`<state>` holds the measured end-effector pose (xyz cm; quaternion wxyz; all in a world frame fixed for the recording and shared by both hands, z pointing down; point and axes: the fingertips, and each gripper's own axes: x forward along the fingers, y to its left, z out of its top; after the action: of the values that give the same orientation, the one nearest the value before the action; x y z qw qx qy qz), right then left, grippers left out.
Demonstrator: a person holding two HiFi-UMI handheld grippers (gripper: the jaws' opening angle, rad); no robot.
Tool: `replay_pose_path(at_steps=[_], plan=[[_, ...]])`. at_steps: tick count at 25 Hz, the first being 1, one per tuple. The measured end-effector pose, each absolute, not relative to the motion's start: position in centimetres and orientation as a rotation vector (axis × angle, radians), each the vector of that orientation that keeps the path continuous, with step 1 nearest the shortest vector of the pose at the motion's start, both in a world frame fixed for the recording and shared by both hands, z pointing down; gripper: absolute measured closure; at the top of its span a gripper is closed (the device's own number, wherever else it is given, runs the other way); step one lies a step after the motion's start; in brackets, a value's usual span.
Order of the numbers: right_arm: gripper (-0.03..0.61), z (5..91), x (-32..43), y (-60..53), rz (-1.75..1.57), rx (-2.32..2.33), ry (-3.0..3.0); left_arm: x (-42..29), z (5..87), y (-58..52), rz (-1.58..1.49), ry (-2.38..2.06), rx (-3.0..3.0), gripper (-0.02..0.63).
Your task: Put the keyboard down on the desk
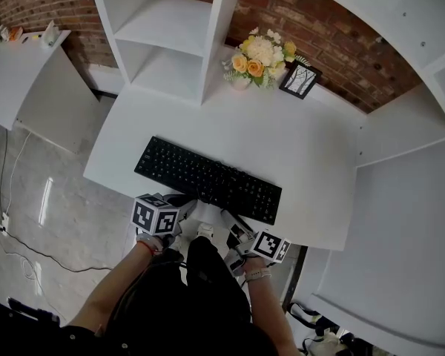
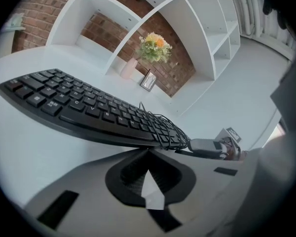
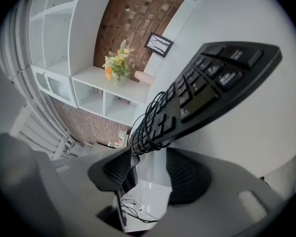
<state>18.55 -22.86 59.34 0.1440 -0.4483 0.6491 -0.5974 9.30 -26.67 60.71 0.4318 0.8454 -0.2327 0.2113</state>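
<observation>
The black keyboard (image 1: pixel 208 180) lies flat on the white desk (image 1: pixel 304 139), close to its front edge. Its cable (image 2: pixel 163 130) is coiled around the keyboard's middle. My left gripper (image 1: pixel 184 205) sits just in front of the keyboard's near edge; in the left gripper view its jaws (image 2: pixel 148 154) are shut with nothing between them, and the keyboard (image 2: pixel 89 110) stretches just past the tips. My right gripper (image 1: pixel 233 227) hovers at the desk's front edge. Its jaws (image 3: pixel 150 157) stand open, with the keyboard (image 3: pixel 207 88) and coiled cable (image 3: pixel 145 127) just beyond the pads, untouched.
A vase of flowers (image 1: pixel 258 59) and a small picture frame (image 1: pixel 300 79) stand at the back of the desk. White shelves (image 1: pixel 170 43) rise behind it against a brick wall. A second white surface (image 1: pixel 400 221) extends to the right. Floor and cables lie below the front edge.
</observation>
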Motion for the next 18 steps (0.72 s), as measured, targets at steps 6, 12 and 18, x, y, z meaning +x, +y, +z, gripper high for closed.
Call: replay_pose_path(at_steps=[6, 12, 18], plan=[[0.513, 61.1, 16.6, -22.9, -1.776, -1.365, 1.967, 9.4, 61.2, -26.5, 0.54, -0.577, 2.076, 0.621], [0.577, 61.8, 15.7, -23.4, -1.824, -1.416, 2.028, 9.3, 61.7, -26.3, 0.556, -0.586, 2.046, 0.621], [0.577, 62.3, 15.9, -23.6, -1.867, -1.408, 1.908, 9.4, 62.0, -26.4, 0.602, -0.595, 2.021, 0.621]])
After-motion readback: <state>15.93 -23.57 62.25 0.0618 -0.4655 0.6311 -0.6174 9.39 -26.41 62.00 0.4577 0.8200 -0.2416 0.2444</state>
